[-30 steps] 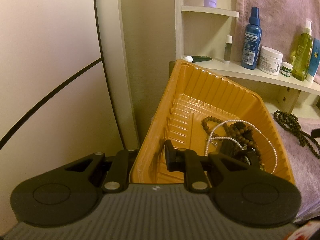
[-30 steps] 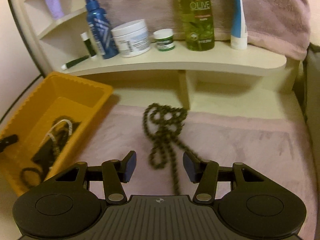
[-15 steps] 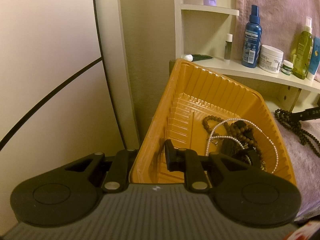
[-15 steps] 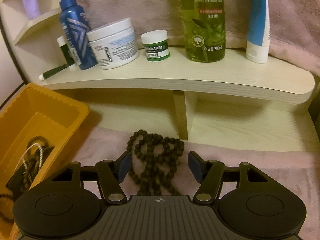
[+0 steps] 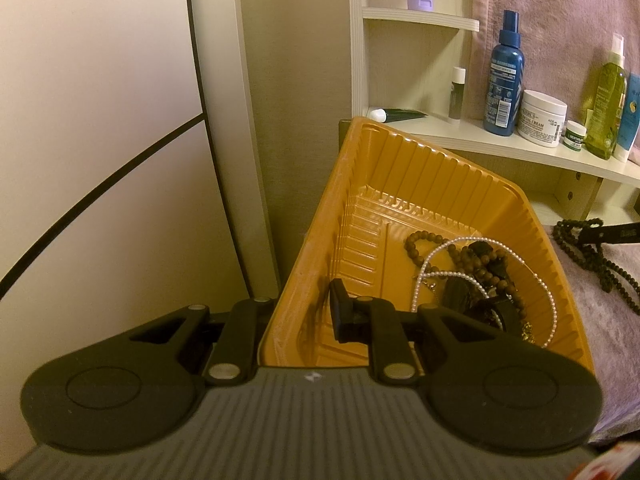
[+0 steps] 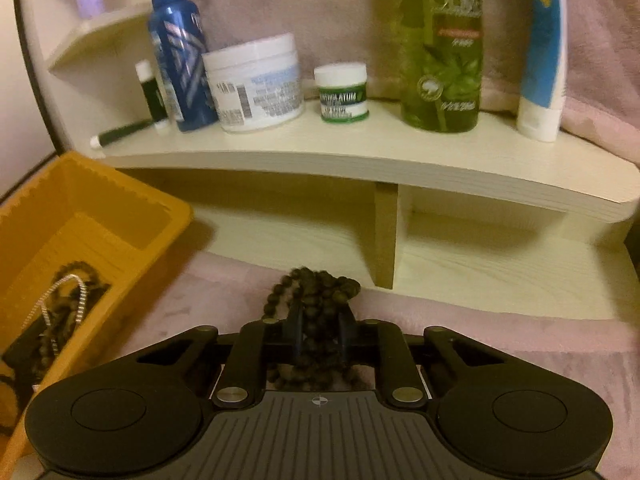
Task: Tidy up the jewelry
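The dark bead strand (image 6: 316, 320) lies bunched on the pink towel (image 6: 500, 352) that covers the bench, just in front of the low wooden shelf (image 6: 360, 160). From the right wrist view its long axis runs away from the right tool (image 6: 318, 336) toward the shelf's upright divider, with the looped end farthest out and the rest trailing back under the tool's body. The right tool's jaws are closing, and the bundle of beads sits between the two blue pads, which look pressed against it on both sides. In the left wrist view the same strand (image 5: 592, 252) shows at the far right edge, draped across the towel with a dark finger (image 5: 612, 234) of the right tool lying over it.

The left tool (image 5: 304, 312) is pinching the near wall of the yellow tray (image 5: 400, 184), one finger outside the wall and one inside. The tray stands tilted, with its far corner raised toward the shelf. Inside it, toward the right side, lies a tangle: a white pearl strand (image 5: 552, 300) looping round brown beads (image 5: 424, 240) and some dark pieces that I cannot make out.

The tray sits to the left of the bead strand, well apart from it, with bare towel between. On the shelf stand a blue spray bottle (image 6: 176, 48), a white jar (image 6: 256, 84), a small green tin (image 6: 342, 94) and a green olive bottle (image 6: 440, 48).
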### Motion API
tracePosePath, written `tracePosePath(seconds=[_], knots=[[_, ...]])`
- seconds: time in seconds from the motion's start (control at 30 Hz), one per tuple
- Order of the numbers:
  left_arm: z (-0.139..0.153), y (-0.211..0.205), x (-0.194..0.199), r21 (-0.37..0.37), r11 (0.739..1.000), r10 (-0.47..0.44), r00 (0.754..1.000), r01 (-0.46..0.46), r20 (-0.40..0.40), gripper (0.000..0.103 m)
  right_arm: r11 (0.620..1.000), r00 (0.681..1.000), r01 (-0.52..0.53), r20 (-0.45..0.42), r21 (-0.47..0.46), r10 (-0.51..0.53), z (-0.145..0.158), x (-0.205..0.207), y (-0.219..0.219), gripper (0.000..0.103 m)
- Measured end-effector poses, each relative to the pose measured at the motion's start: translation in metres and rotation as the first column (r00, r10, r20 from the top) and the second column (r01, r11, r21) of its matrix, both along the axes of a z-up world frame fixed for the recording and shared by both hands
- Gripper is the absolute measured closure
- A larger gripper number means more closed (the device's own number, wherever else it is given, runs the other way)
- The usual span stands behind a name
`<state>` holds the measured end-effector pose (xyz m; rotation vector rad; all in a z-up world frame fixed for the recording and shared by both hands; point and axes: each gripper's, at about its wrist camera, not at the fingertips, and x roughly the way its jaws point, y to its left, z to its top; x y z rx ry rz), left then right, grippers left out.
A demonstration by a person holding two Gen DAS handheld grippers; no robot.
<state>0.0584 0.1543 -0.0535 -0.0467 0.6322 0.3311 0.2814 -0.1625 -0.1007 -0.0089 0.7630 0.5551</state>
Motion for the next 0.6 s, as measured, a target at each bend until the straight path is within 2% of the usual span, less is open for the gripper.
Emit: tracePosePath(seconds=[0.27,0.43,0.6], knots=[[0.000,0.000,0.000,0.000,1.000,0.000,1.000,0.000,0.001,0.085,0.996,0.999,-0.038,0.026,0.078,0.036,0.031,-0.042,-0.032,0.089],[0.000,0.000,0.000,-0.001,1.000,0.000,1.000,0.000,0.001,0.085,0.998,0.999,-0.051,-0.015,0.047,0.051,0.034,-0.068,-0.052,0.089],[0.000,0.000,0.000,-0.001,1.000,0.001,1.000,-0.001,0.001,0.085,1.000,0.999,-0.018,-0.047,0.004,0.018,0.027,-0.081,-0.070,0.089]])
